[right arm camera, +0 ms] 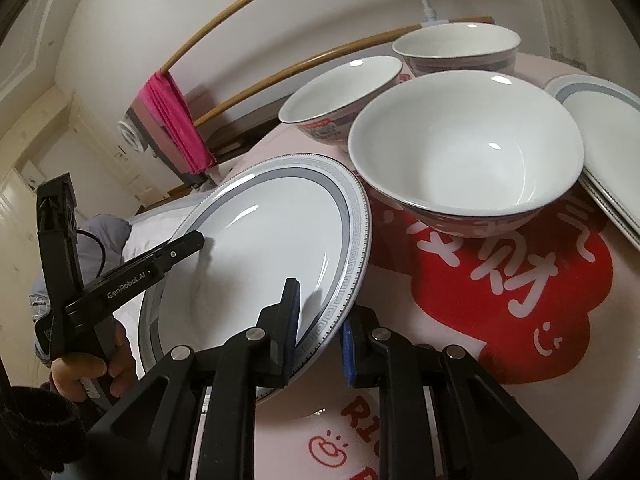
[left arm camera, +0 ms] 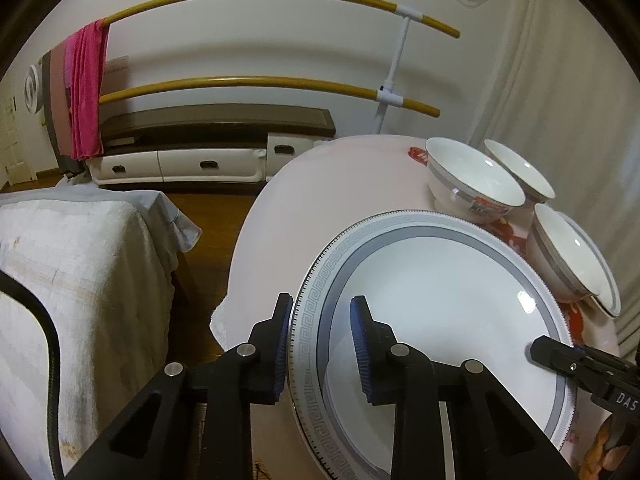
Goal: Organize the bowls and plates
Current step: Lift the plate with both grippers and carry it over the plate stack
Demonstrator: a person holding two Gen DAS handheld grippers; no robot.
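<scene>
A large white plate with a grey patterned rim (left arm camera: 440, 312) (right arm camera: 272, 248) is held tilted above the table. My left gripper (left arm camera: 322, 348) straddles its left rim, one pad on each face; the gripper also shows in the right wrist view (right arm camera: 188, 246). My right gripper (right arm camera: 320, 332) straddles the opposite rim, and its tip shows in the left wrist view (left arm camera: 560, 360). Three white bowls stand behind the plate: a near one (right arm camera: 468, 156) (left arm camera: 568, 256), a middle one (right arm camera: 340, 92) (left arm camera: 472, 176), and a far one (right arm camera: 456, 48) (left arm camera: 520, 168).
Another grey-rimmed plate stack (right arm camera: 600, 140) lies at the table's right. The round table has a pink cloth with red print (right arm camera: 500, 300). A cloth-covered bed (left arm camera: 80, 280) is left of the table, and a rack with a pink towel (left arm camera: 84, 88) stands behind.
</scene>
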